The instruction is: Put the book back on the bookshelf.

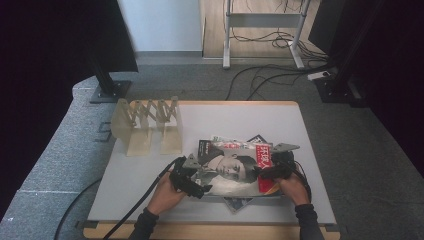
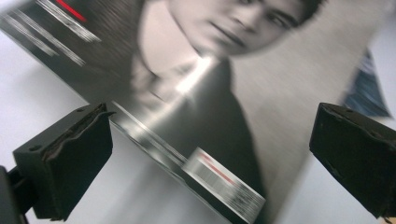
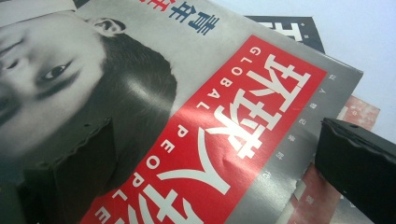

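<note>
From the high view, a grey table (image 1: 150,170) stands on a carpeted floor, and a person's two forearms come in from the near edge. A magazine (image 1: 231,167) with a black-and-white portrait cover lies on a small stack of other magazines (image 1: 239,202) at the near middle of the table. The left gripper (image 1: 196,181) sits at the magazine's left edge and the right gripper (image 1: 267,172) at its right edge, one hand behind each. A pale folding rack (image 1: 147,125) stands well apart at the table's far left. Cables trail across the floor beyond the table. In the left gripper view, the two black jaws stand wide apart, gripping nothing. The magazine (image 2: 205,93) lies between and beyond them, its spine edge and a barcode label running across the gap, and the bare table (image 2: 28,84) shows to the left. In the right gripper view, the jaws are again spread wide and hold nothing. The left jaw hangs over the portrait and the right jaw over the cover's corner. The magazine (image 3: 154,102) shows a red band with white lettering reading "GLOBAL PEOPLE". The corners of the other magazines (image 3: 359,116) poke out from under it at the right.
</note>
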The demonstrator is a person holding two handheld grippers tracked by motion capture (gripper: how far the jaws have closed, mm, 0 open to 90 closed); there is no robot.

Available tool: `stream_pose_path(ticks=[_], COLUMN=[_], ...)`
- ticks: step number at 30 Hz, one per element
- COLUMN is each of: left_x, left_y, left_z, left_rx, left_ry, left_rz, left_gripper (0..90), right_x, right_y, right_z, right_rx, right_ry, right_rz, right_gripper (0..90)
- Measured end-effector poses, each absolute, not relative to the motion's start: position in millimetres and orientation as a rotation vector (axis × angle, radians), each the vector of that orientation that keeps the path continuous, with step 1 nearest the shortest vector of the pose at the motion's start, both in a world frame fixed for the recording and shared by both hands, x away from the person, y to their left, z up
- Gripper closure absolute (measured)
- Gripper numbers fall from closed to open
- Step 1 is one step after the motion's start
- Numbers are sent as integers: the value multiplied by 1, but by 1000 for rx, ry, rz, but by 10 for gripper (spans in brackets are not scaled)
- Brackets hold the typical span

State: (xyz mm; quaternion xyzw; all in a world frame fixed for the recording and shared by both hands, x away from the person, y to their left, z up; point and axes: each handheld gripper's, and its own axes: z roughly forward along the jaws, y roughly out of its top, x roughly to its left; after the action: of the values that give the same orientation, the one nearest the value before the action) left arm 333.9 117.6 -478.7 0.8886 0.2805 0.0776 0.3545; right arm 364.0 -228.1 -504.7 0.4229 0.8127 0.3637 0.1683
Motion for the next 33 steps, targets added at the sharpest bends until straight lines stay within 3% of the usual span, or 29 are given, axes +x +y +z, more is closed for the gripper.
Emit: stream_pose_path(ticks=[7, 23, 33], left_x=[373, 441, 448], left_y=[100, 74, 78], left_z=[-473, -478, -497], left_rx=[2313, 2297, 2306], left_ry=[679, 697, 734], left_rz=[257, 238, 220], left_gripper=[0, 0, 0], right_x=[365, 363, 343], right_y=[-228, -229, -241], right_z=[-505, -506, -498], right_rx=[1197, 1191, 1180], right_ry=[2313, 2299, 2271], right_rz=[1039, 1057, 1058], right_gripper=[0, 0, 15])
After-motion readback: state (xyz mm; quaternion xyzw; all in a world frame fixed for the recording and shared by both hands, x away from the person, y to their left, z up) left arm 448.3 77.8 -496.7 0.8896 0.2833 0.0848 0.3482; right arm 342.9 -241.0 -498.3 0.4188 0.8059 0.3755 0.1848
